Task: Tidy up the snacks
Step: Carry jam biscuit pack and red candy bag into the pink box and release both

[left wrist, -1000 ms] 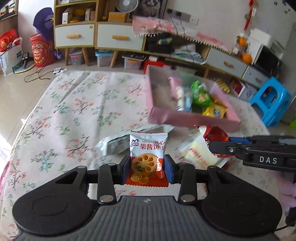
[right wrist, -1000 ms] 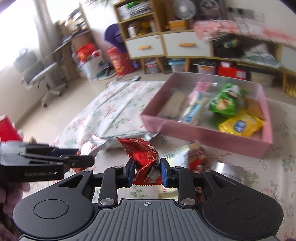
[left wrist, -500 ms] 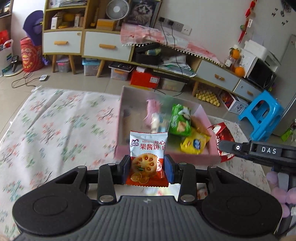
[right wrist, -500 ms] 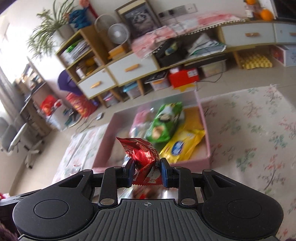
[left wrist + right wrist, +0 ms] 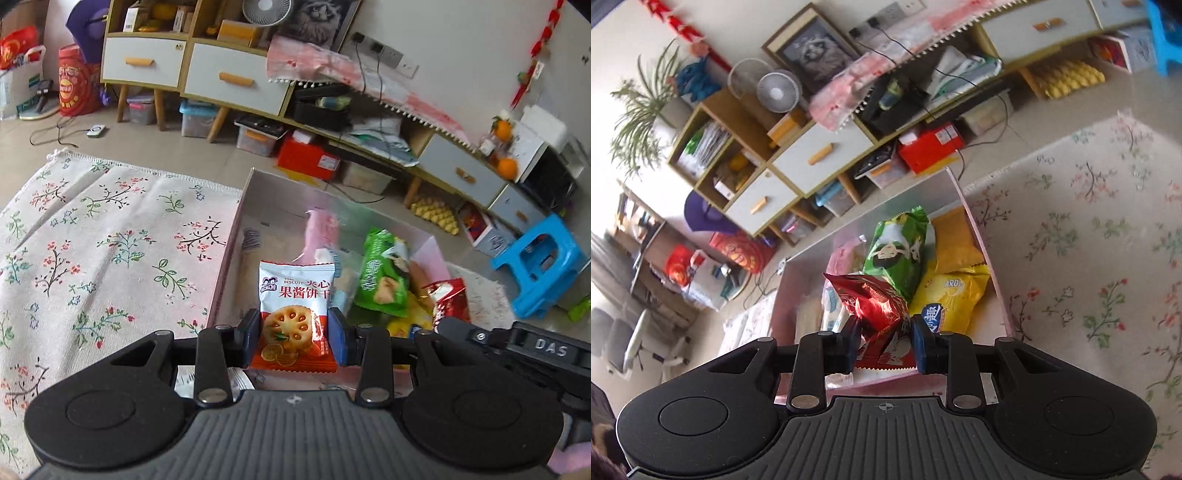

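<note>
Pinching a white-and-orange biscuit packet (image 5: 295, 314), left jaws clamp; right jaws squeeze a crumpled red wrapper (image 5: 877, 314).

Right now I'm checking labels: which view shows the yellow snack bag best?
The right wrist view: the yellow snack bag lies plainly in the pink box. In the left wrist view only a sliver shows, behind the tools.

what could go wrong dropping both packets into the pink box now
1. The right gripper pinches only the crumpled lower end of the red packet, so it may slip early.
2. Both grippers hang close together over the box; they could bump.
3. The green bag and yellow bag crowd that side, so the red packet may slide off.
</note>
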`<state>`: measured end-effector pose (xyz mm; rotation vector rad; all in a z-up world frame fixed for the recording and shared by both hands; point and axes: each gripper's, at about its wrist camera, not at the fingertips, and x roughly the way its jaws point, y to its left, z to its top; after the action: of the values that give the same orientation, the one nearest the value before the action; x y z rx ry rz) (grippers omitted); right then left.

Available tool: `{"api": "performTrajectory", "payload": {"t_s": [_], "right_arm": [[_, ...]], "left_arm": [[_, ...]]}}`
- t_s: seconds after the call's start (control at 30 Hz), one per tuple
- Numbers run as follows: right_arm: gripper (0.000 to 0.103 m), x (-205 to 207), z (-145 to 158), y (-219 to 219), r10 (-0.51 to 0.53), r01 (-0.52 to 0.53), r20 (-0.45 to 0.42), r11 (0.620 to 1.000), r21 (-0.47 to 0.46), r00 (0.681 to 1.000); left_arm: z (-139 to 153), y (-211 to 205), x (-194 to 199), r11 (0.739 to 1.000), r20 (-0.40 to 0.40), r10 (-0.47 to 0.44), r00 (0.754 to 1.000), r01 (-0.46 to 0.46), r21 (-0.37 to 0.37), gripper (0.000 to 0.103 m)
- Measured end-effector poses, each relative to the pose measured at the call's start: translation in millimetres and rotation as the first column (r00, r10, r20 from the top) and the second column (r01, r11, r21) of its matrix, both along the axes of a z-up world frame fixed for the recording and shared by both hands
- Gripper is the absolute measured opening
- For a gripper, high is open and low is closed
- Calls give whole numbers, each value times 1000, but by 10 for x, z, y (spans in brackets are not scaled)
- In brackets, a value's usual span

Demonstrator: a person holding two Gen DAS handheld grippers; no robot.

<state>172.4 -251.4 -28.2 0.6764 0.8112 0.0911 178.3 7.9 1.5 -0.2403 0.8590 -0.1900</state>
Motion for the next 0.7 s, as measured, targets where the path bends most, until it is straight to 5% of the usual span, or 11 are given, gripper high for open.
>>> {"api": "performTrajectory", "payload": {"t_s": [0.17, 0.4, 0.7], "right_arm": [[27, 56, -74, 14, 4, -4, -17, 1000, 7, 1000], [28, 76, -82, -2, -8, 8, -17, 1000, 7, 1000], [28, 83, -57, 23, 13, -13, -10, 1000, 8, 1000]], "left_arm": [[-34, -78, 17, 999, -2, -13, 1000, 13, 37, 36], [-104, -158, 21, 994, -35, -77, 996, 74, -80, 36], [0, -219, -4, 995, 25, -18, 1000, 15, 100, 36]]}}
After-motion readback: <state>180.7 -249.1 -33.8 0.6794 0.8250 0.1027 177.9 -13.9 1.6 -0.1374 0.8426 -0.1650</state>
